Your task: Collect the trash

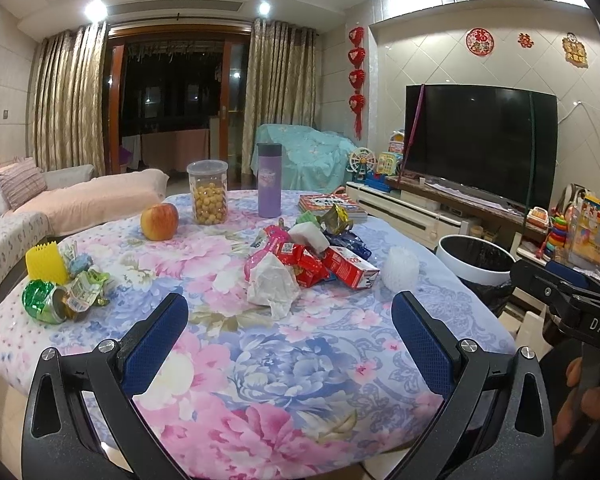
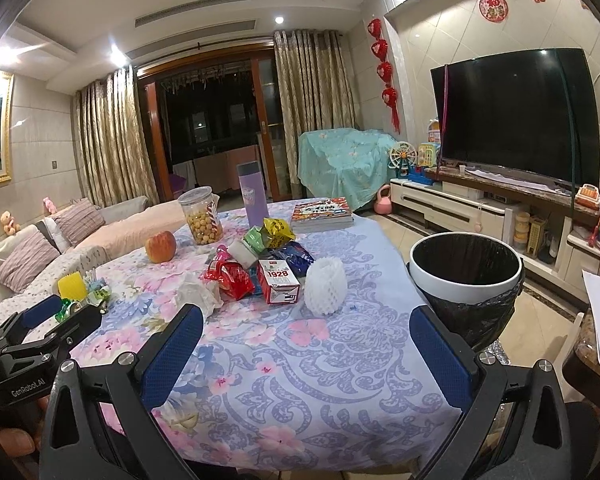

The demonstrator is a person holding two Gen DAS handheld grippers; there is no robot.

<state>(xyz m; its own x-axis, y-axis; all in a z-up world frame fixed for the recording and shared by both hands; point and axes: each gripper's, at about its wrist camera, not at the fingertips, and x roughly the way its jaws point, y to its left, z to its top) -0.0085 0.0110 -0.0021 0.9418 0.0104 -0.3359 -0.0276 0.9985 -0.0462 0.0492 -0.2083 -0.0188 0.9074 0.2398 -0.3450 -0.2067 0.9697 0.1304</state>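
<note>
Centrally on the floral tablecloth (image 1: 284,360) lies the trash pile (image 1: 312,260): a crumpled white tissue (image 1: 270,282) nearest, shiny red wrappers (image 2: 230,278) behind it, a boxy red-and-white carton (image 2: 278,286) to their right, and a ribbed white foam net (image 2: 325,286) standing just right of the carton. Far behind these sit crinkled green and yellow packets (image 2: 270,234). A crushed green can (image 1: 46,302) lies apart at the table's left edge. Off the right edge stands a round white bin (image 2: 466,276) with a black liner, its mouth clear. Both the left gripper (image 1: 290,330) and right gripper (image 2: 306,348) hover over bare cloth at the near edge, jaws spread wide, grasping nothing.
</note>
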